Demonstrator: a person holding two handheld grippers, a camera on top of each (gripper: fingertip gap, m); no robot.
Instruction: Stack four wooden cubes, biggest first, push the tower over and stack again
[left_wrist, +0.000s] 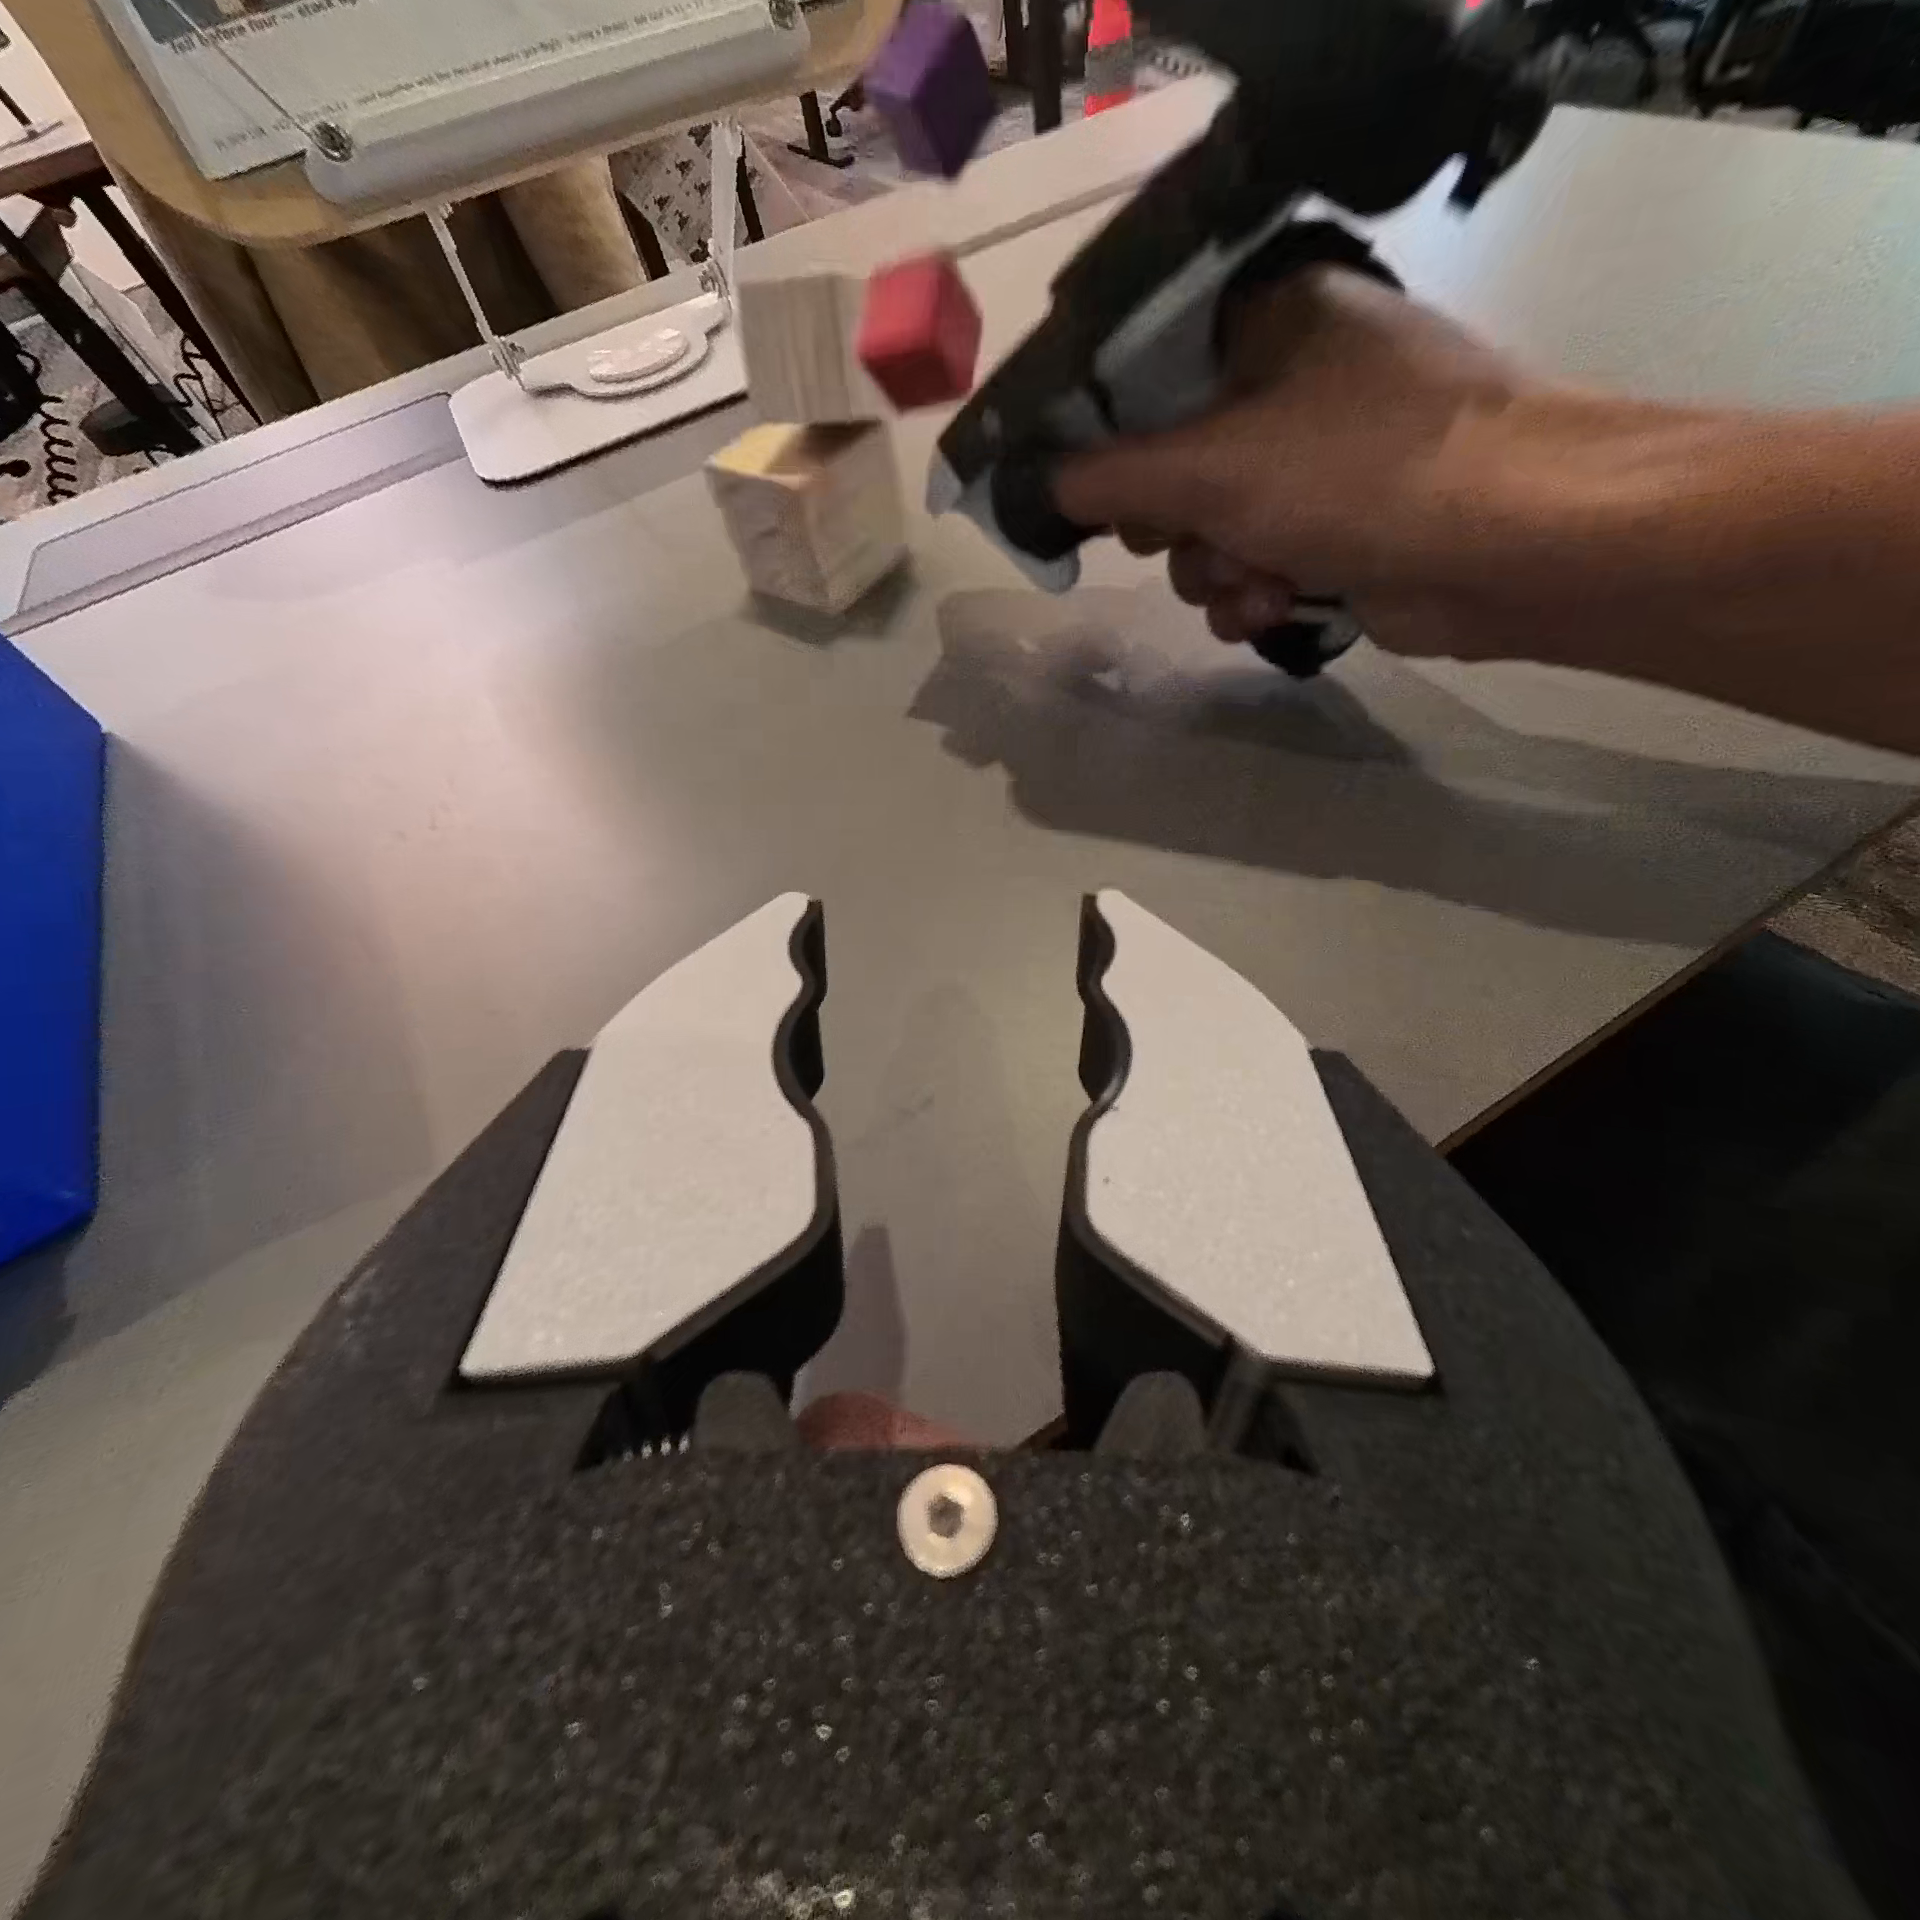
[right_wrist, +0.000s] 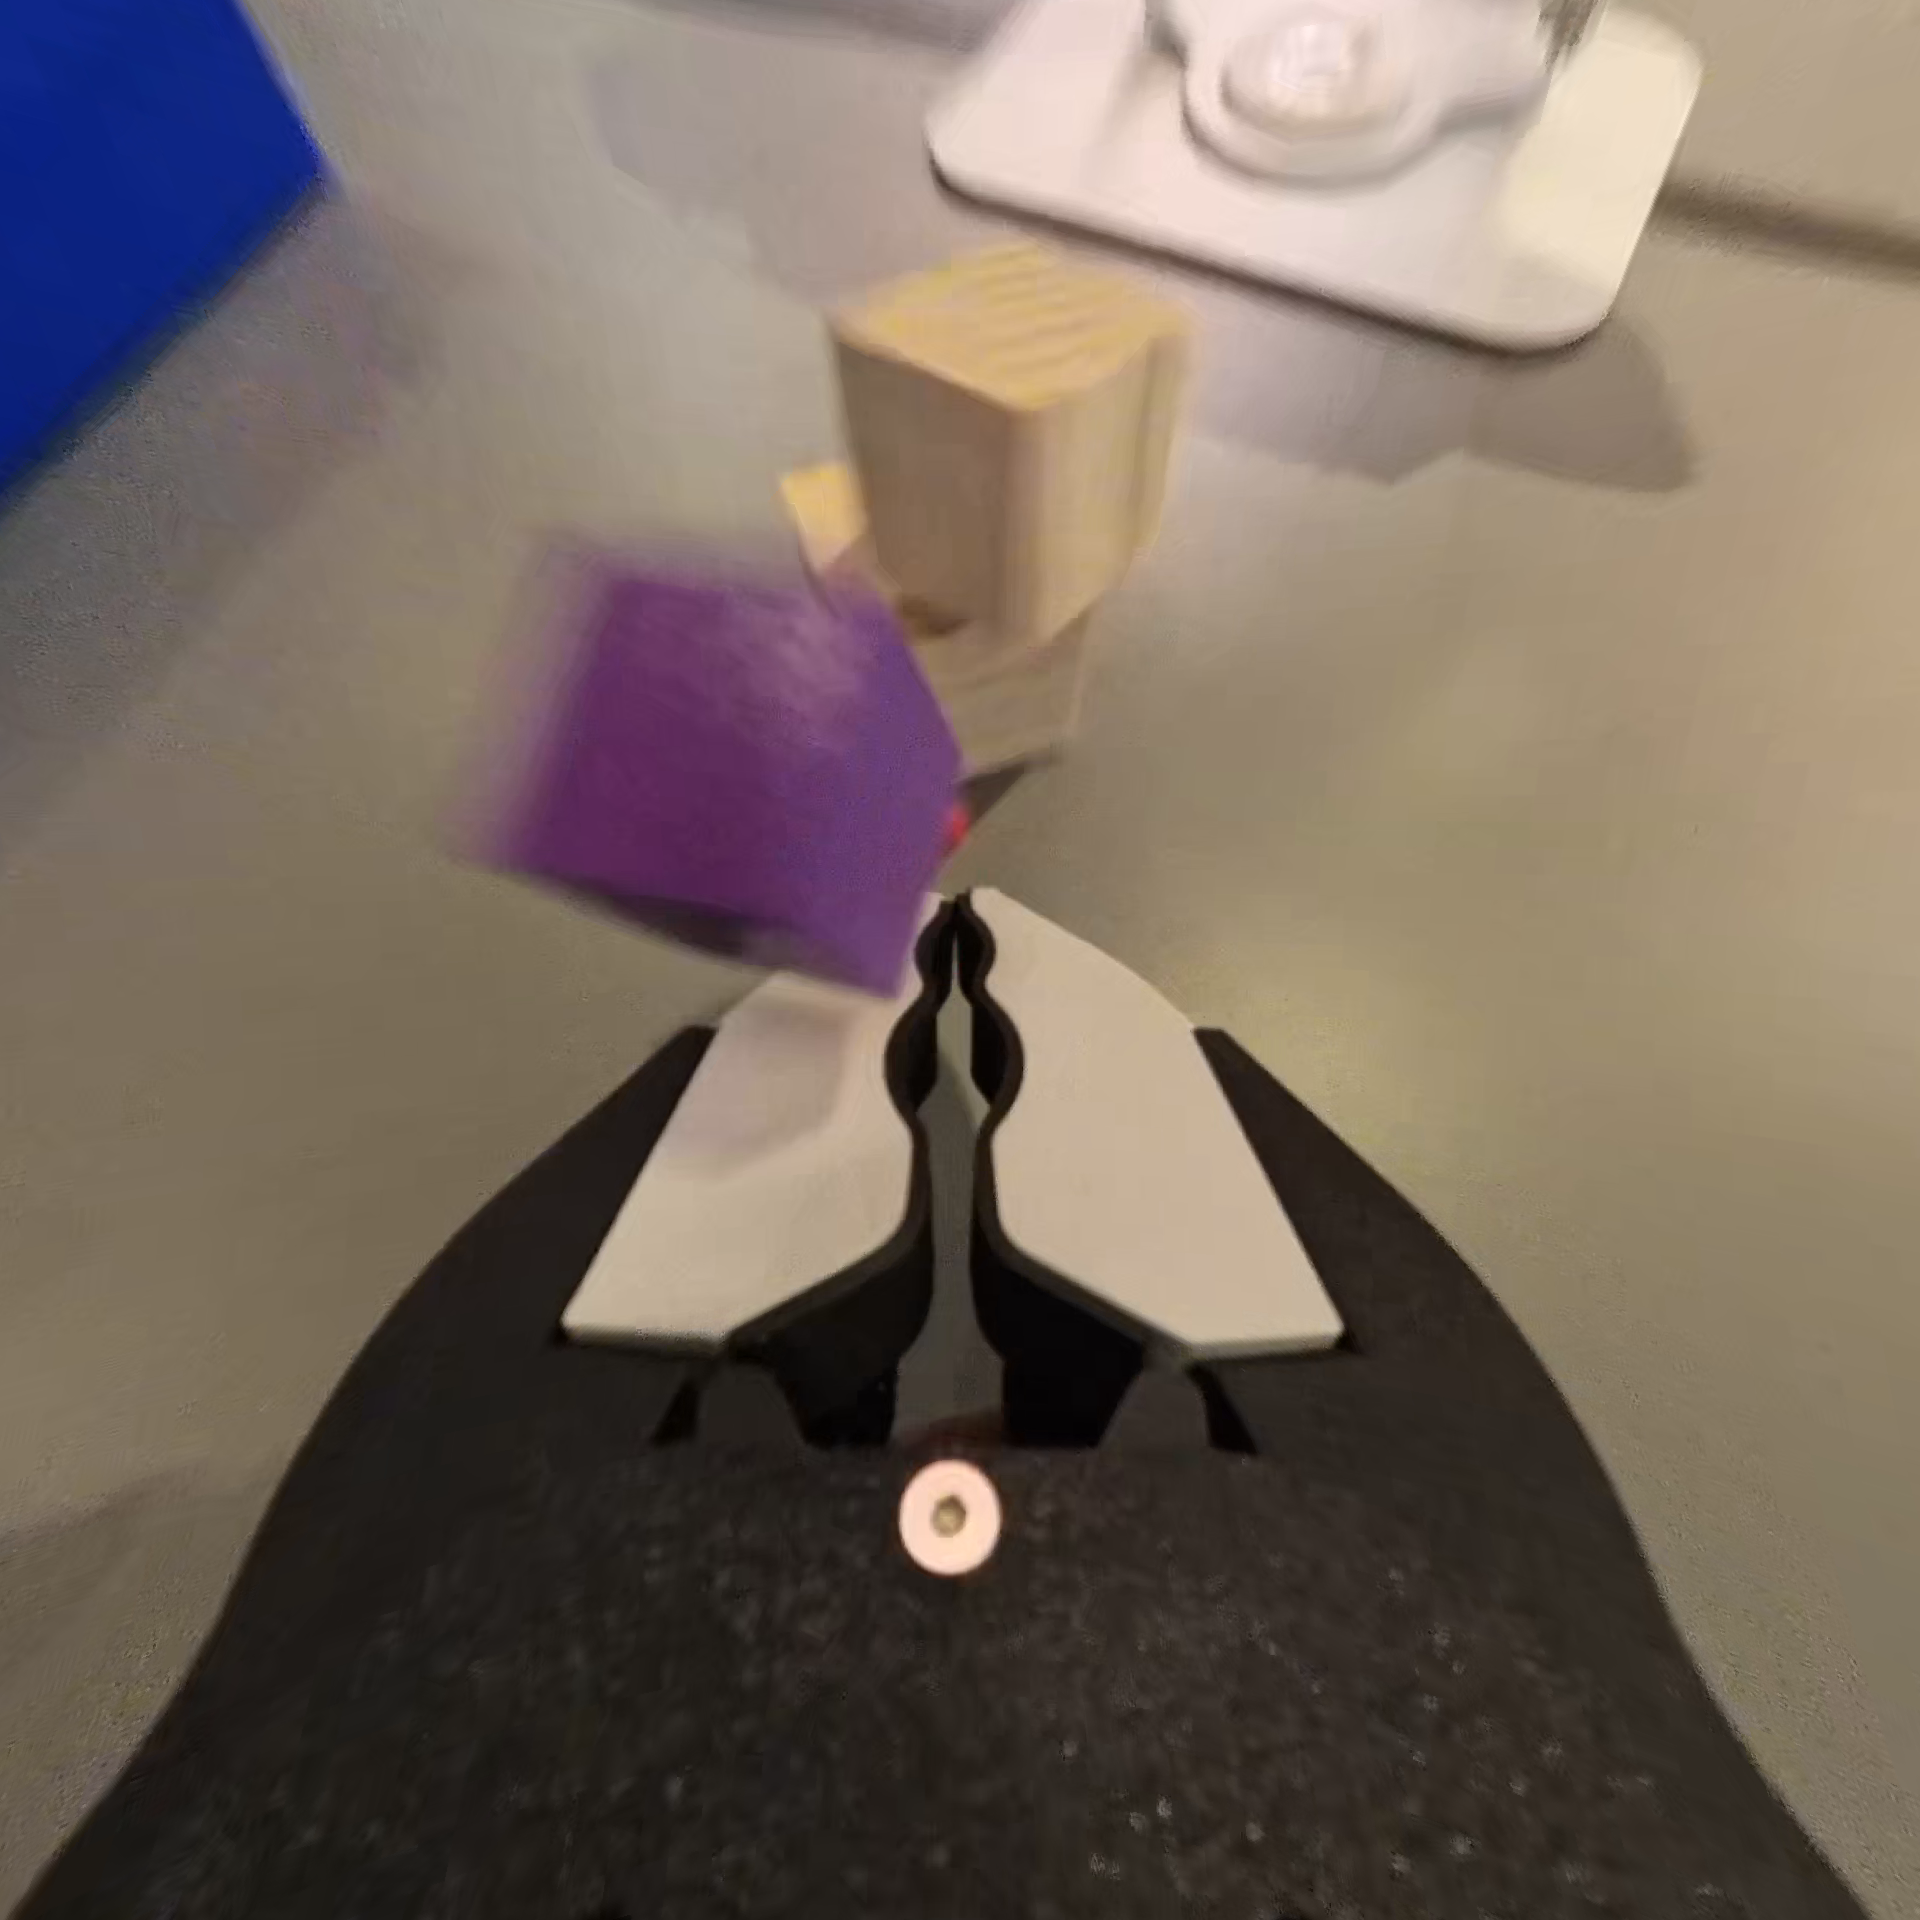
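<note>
Wooden cubes (left_wrist: 821, 457) tumbling beside a white stand (left_wrist: 592, 405); right tool (right_wrist: 954, 909) pinched together, left tool (left_wrist: 951, 914) narrowly parted.

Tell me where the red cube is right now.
In the left wrist view the red cube is in mid-air, tilted, between the upper plain wooden cube and the right gripper, below the purple cube.
</note>
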